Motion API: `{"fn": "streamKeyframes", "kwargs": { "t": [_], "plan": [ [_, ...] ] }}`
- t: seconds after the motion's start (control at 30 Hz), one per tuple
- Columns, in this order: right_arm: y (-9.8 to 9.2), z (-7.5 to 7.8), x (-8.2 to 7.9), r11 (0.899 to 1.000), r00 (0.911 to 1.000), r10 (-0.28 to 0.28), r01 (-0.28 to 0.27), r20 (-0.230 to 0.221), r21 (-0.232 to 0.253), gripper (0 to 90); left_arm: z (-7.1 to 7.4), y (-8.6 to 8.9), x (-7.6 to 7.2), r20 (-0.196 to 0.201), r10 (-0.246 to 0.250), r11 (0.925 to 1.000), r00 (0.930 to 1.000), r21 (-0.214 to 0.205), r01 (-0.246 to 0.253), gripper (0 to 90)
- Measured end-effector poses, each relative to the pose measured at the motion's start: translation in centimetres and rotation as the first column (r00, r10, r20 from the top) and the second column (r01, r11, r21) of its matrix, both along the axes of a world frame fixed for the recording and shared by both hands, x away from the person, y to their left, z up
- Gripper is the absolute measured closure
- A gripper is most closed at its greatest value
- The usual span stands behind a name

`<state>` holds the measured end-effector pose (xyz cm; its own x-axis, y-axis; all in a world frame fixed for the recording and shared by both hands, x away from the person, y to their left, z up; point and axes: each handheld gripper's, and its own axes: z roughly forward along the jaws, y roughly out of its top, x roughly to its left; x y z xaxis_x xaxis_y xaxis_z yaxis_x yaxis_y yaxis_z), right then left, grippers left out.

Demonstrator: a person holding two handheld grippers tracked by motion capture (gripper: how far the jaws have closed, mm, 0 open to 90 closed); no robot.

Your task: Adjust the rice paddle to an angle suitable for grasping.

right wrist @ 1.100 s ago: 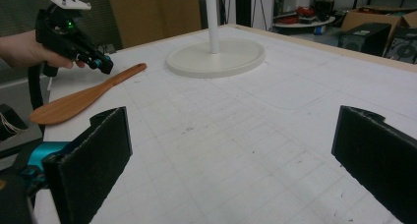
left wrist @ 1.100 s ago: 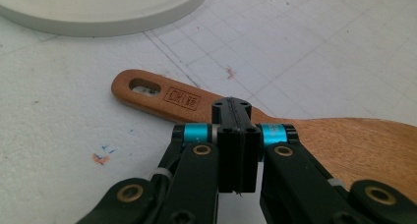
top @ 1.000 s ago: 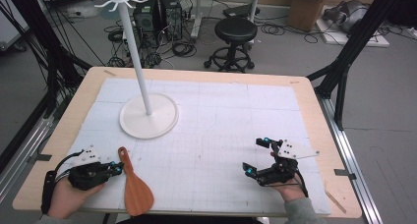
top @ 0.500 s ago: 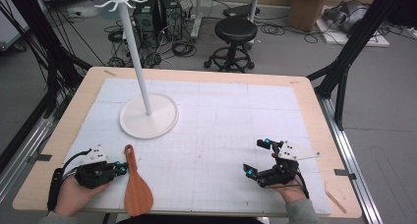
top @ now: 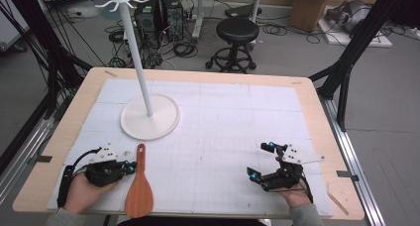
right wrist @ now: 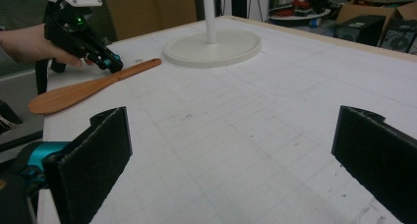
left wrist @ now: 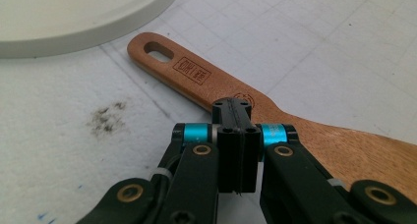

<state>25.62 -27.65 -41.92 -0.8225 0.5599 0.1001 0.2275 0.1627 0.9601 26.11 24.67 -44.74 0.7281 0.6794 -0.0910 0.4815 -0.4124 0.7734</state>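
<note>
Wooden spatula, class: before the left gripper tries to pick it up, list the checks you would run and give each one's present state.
1. Wooden spatula lies flat on the table: ok.
2. Left gripper jaws open for a grasp: not ok, shut.
3. Left gripper beside the handle: ok.
4. Right gripper clear of the spatula, open: ok.
5. White stand apart from the handle: ok.

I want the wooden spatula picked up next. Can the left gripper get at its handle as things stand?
Probably yes. The left gripper sits right beside the wooden spatula with nothing between them, but its jaws are shut and would have to open first.
</note>
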Motion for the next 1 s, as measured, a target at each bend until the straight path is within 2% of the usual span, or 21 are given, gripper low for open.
{"fn": "streamKeyframes", "kwargs": {
  "t": [0.07,0.33,1.0],
  "plan": [
    [-0.2,0.0,-0.2,1.000,1.0000,-0.006,0.006,0.001,0.001,0.3,0.0,-0.5,0.2,-0.001,-0.012,0.9999,0.9999,0.001,0.012,89.5],
    [-0.9,-0.1,-0.8,1.000,0.9997,-0.022,0.022,-0.003,0.010,0.3,0.0,-0.9,0.6,-0.014,-0.017,0.9998,0.9998,-0.008,0.017,89.5],
    [-2.0,-0.2,-1.9,0.999,0.9986,-0.053,0.053,-0.002,0.000,0.3,0.3,-3.9,1.1,-0.020,-0.094,0.9951,0.9953,0.028,0.095,89.4]
  ]
}}
